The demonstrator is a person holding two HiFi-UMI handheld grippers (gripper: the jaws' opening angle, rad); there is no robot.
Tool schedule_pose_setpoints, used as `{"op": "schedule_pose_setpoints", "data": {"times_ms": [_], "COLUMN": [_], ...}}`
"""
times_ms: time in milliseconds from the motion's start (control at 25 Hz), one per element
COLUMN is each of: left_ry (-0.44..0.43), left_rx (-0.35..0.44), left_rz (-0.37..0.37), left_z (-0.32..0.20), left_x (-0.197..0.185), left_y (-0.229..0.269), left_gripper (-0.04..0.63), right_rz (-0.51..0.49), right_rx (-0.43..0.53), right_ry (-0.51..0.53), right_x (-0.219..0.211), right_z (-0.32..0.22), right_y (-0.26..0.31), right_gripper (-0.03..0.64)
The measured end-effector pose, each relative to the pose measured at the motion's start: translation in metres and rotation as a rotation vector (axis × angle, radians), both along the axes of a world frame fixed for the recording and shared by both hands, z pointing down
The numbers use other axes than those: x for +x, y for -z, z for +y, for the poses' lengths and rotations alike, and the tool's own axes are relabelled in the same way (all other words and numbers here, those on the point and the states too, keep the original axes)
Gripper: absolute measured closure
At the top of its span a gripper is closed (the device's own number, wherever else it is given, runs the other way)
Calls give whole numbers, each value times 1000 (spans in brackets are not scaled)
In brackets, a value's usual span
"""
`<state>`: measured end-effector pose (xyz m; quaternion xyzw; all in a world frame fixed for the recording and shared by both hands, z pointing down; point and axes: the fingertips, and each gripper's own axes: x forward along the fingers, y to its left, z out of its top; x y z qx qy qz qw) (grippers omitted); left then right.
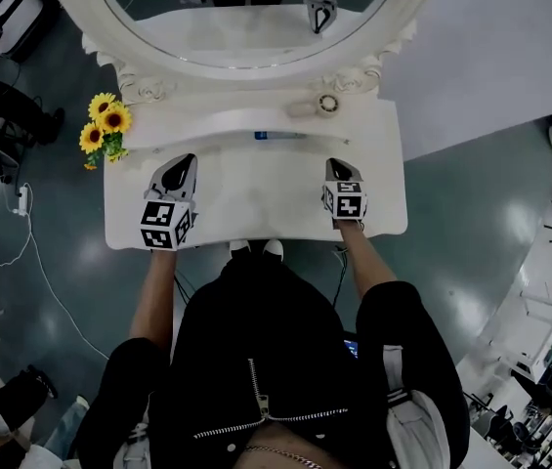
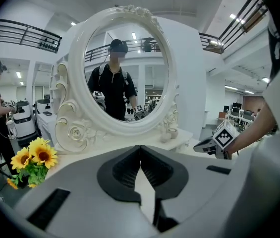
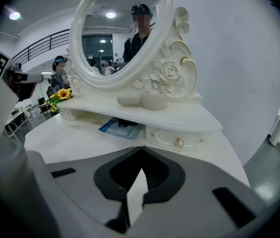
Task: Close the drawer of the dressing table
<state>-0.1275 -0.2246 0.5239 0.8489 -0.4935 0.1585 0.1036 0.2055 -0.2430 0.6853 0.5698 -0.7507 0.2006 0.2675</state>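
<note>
A: Setting: open hall, white table (image 1: 256, 198), oval mirror (image 1: 256, 66) at its back. Where is the drawer?

B: The drawer (image 3: 177, 139) is small and sits under the shelf (image 3: 189, 122) at the mirror's right foot, with its brass knob (image 3: 179, 143) facing out. Its front runs side to side, parallel to the mirror.

A: Open?

B: In the right gripper view the front looks about flush with its housing. I cannot tell if there is a gap. In the head view the shelf covers it.

A: Grippers?

B: Left gripper (image 1: 184, 164): jaws together, nothing between them. Right gripper (image 1: 340, 167): likewise closed and empty. Both hang over the table in front of the mirror, touching nothing.

A: Which is nearer?

B: The right. The drawer lies ahead of its tips and slightly to the right, toward the mirror. The left is off the mirror's left side, near the sunflowers (image 1: 105, 125) and well apart from the drawer.

A: If it needs a push?

B: Judgement: use the closed right tips on the front beside the knob, driven toward the mirror, square to the drawer's long axis.
</note>
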Motion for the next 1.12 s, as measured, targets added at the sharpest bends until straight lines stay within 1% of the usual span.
{"op": "schedule_pose_setpoints", "data": {"times_ms": [240, 520, 720, 880, 1000, 1120], "left_ry": [22, 27, 21, 20, 21, 20], "left_rx": [44, 100, 143, 179, 193, 192], "left_rz": [15, 32, 34, 40, 43, 42], "left_z": [4, 1, -6, -9, -13, -14], "left_x": [-8, -8, -6, -5, -5, -5], "left_y": [15, 36, 55, 71, 77, 77], "left_gripper": [574, 574, 574, 574, 574, 574], "right_rz": [-34, -77, -98, -124, -148, -155], "right_rx": [134, 287, 395, 461, 497, 506], "right_ry": [109, 179, 207, 229, 221, 210], "right_x": [-46, -86, -100, -107, -107, -107], "right_z": [-12, -22, -29, -25, -24, -24], "right_y": [61, 141, 197, 233, 247, 250], "right_gripper": [612, 612, 612, 612, 612, 612]}}
